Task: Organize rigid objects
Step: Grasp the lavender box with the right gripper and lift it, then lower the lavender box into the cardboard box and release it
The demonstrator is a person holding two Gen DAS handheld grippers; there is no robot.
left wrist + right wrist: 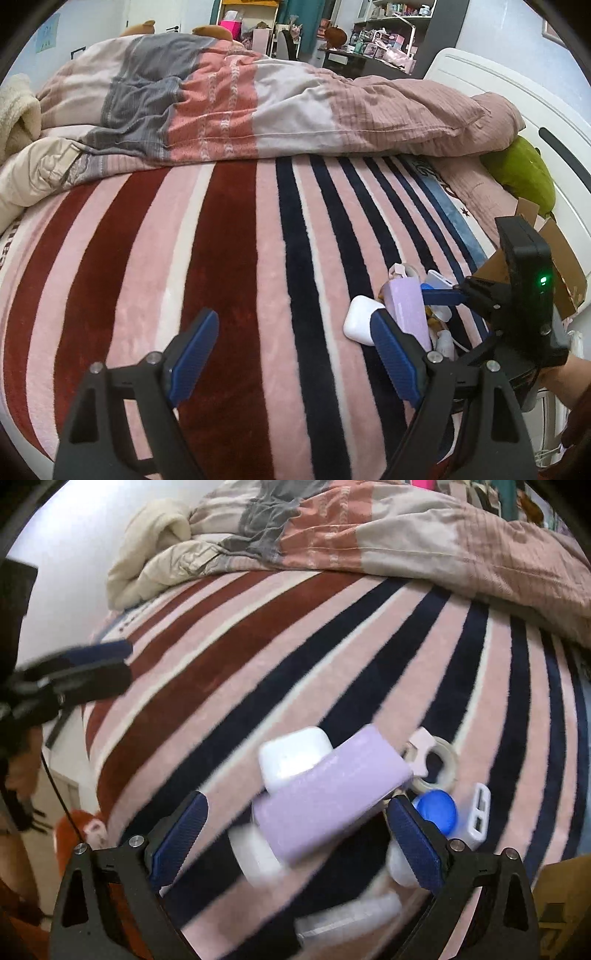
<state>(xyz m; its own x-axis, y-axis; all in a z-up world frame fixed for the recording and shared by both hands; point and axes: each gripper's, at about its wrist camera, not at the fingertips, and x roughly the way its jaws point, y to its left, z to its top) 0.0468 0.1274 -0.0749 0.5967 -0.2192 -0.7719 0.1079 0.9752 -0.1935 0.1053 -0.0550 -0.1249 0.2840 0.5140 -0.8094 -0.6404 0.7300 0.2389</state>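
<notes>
So we've got both grippers spread wide with nothing in them. Our left gripper (293, 354) hangs over the striped blanket (221, 258), off to the side of the pile. Our right gripper (295, 834) is right over the clutter: a lilac block (325, 794) leaning on a white earbud case (291, 755), with a tape roll (439, 764), blue cap (437, 810) and white USB hub (476, 816) beside them. It's a bit blurry.

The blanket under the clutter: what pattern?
Striped blanket: pink, dark red, navy and cream bands; clearest in the left wrist view.
</notes>
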